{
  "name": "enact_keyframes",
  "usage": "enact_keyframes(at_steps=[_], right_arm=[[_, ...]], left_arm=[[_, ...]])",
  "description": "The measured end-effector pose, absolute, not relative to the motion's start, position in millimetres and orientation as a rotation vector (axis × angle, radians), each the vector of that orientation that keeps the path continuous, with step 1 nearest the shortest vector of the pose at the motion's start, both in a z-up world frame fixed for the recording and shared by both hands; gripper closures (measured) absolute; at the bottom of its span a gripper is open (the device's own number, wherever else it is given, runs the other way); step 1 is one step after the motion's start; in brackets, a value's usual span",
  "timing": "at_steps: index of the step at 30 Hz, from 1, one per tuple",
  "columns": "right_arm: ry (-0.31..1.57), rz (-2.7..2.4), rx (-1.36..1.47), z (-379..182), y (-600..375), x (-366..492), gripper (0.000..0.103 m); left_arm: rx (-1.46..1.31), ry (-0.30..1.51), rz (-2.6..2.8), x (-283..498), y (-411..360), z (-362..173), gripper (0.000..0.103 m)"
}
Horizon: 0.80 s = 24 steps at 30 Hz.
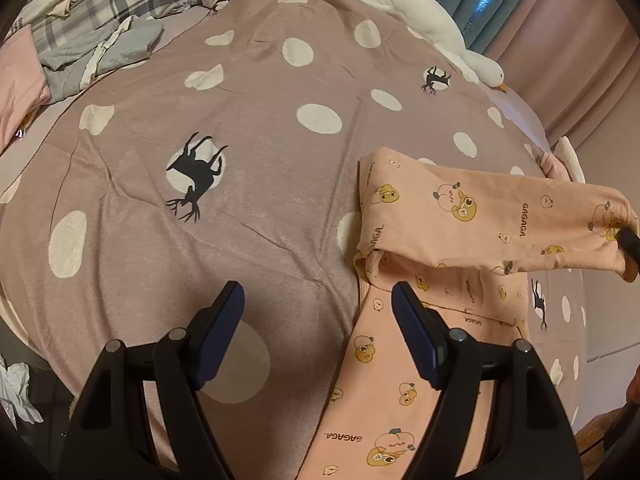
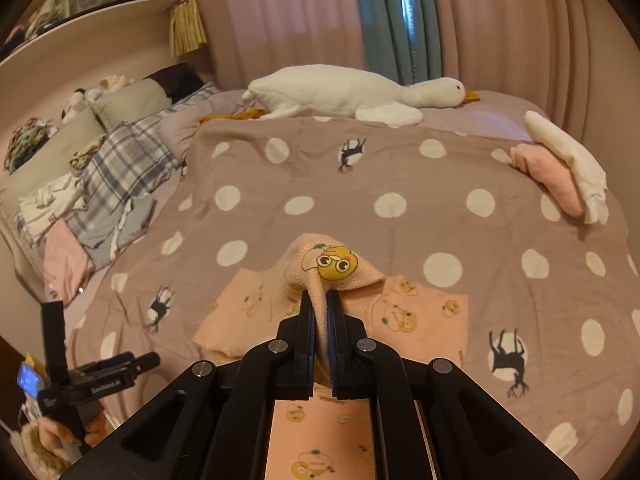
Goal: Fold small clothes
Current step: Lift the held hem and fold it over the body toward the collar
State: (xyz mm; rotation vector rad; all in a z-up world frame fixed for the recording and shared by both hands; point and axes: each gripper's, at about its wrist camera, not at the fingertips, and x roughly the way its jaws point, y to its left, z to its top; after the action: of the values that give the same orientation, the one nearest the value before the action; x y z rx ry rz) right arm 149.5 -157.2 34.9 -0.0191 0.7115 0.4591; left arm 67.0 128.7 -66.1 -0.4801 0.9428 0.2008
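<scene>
A bed bore a mauve spotted quilt (image 2: 360,184). On it lay peach printed baby clothes (image 2: 424,316). Beyond that garment, at the far edge, stretched a white plush goose (image 2: 340,92); to its right sat folded pink and white clothes (image 2: 560,176); to its left, a plaid blanket (image 2: 128,152).

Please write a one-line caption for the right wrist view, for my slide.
Right gripper shut on a lifted fold of the peach printed garment above a dotted bedspread, plush goose behind.

Landmark: a dotted mauve duvet (image 2: 360,208) covered the bed.
Goose plush (image 2: 344,94): lay along the duvet's far edge.
Plaid pillow (image 2: 128,152): lay left of the duvet.
Curtains (image 2: 288,16): hung beyond it.
</scene>
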Motion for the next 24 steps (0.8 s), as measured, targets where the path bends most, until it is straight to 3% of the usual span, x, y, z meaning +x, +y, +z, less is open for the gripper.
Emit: enact_keyframes(at_steps=[24], right_arm=[[0.8,0.336,0.014,5.3,-201.1,168.0,0.096]], left_arm=[[-0.445,1.036,0.103,102.2,92.8,-98.2,0.028]])
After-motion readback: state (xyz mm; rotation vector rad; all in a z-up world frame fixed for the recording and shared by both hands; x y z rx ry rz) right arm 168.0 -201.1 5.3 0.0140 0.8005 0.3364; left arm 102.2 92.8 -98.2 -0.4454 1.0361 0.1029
